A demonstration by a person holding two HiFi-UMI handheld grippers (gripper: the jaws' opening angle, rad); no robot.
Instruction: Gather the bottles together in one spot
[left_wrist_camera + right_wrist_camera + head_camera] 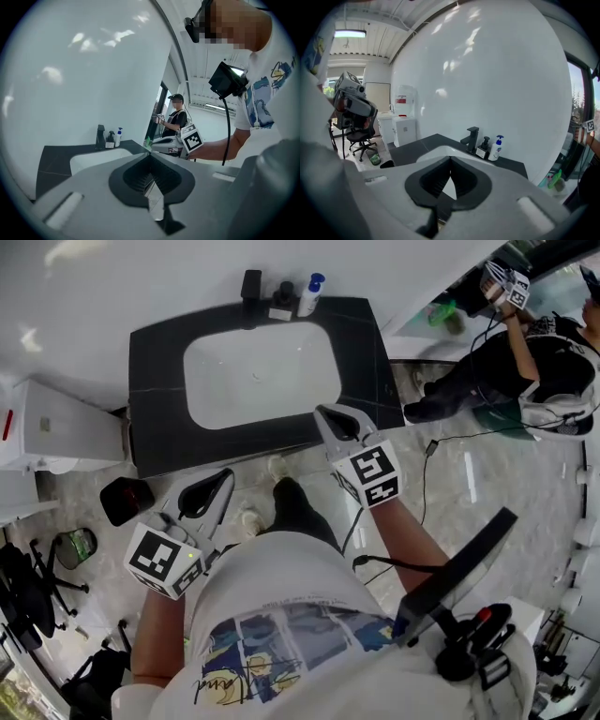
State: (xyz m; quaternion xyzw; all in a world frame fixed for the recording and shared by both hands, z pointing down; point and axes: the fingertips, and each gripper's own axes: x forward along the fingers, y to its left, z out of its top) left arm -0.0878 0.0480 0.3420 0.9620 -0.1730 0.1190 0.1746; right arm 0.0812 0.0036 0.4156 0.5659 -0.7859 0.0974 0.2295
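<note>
white blue-pump bottle [310,294] and dark pump bottle [282,299] stand side by side at top centre, beside the faucet [250,287] behind the basin [262,371]. left gripper [223,479], lower left, and right gripper [325,415], centre, are pinched closed, empty.

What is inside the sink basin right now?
Nothing shows in the white basin but its drain. The dark bottle and white bottle stand behind it by the faucet. Nothing covers it from above.

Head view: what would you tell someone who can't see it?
Seen from above, a person holds the left gripper and right gripper, both shut and empty, before a black counter with a white sink. Behind the sink, by the black faucet, a dark pump bottle and a blue-topped white bottle stand together.
</note>
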